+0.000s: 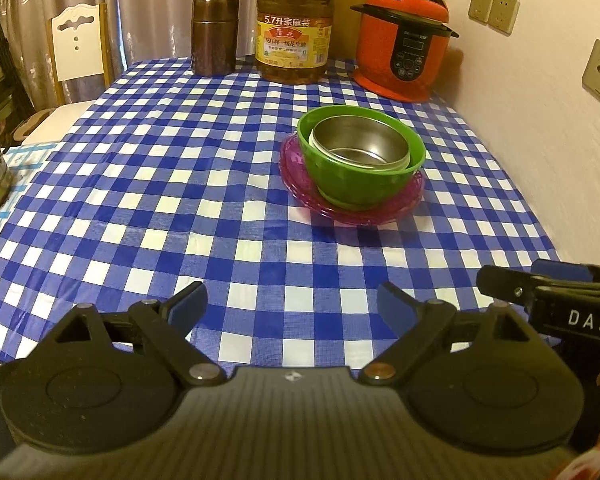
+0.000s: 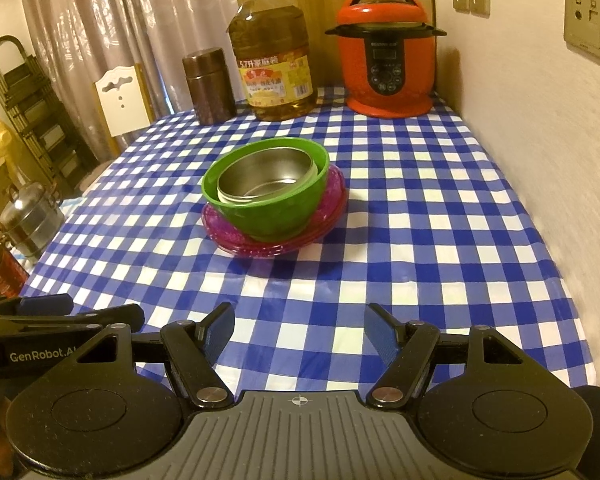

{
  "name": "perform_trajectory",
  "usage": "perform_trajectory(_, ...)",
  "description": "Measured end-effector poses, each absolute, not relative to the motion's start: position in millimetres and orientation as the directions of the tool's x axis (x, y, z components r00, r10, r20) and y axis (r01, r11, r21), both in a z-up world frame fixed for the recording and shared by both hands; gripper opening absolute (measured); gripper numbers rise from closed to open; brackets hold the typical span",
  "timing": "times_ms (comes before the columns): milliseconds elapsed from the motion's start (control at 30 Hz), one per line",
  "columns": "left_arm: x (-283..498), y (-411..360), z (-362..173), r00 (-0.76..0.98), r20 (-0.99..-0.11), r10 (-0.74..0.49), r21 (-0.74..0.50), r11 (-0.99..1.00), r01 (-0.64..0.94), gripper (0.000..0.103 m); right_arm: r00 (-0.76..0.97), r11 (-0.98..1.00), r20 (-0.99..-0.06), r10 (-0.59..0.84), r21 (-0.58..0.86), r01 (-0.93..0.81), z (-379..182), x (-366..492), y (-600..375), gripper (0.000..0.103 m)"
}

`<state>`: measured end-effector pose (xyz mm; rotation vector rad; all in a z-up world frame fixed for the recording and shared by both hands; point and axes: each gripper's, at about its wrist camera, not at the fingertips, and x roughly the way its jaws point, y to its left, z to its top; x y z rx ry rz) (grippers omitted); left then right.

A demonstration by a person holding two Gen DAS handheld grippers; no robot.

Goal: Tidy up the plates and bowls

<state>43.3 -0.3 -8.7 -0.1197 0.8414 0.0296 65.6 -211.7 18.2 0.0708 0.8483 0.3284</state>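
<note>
A steel bowl point(image 1: 358, 144) point(image 2: 266, 178) sits nested inside a green bowl point(image 1: 360, 178) point(image 2: 276, 212). The green bowl stands on stacked pink translucent plates point(image 1: 400, 204) point(image 2: 260, 246) in the middle of the blue-and-white checked table point(image 1: 180, 184) point(image 2: 420, 220). My left gripper point(image 1: 292, 304) is open over the near edge of the table, well short of the stack, with nothing between its fingers. My right gripper point(image 2: 300, 324) is also open and empty, near the front edge, and shows at the right in the left wrist view point(image 1: 548, 296).
At the back of the table stand a brown canister point(image 1: 214, 36) point(image 2: 210, 86), a large oil bottle point(image 1: 294, 28) point(image 2: 274, 64) and a red pressure cooker point(image 1: 404, 40) point(image 2: 386, 52). A wall point(image 2: 540, 140) runs along the right. A white chair point(image 1: 80, 44) and a metal steamer pot point(image 2: 30, 220) are at the left.
</note>
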Motion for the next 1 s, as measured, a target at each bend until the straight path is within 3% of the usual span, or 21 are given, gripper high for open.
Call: perform_trajectory(1000, 44.9, 0.9, -8.7, 0.666, -0.745, -0.026, -0.096, 0.993, -0.069, 0.091, 0.607, 0.948, -0.732, 0.308, 0.186, -0.257, 16.9, 68.7, -211.8, 0.071)
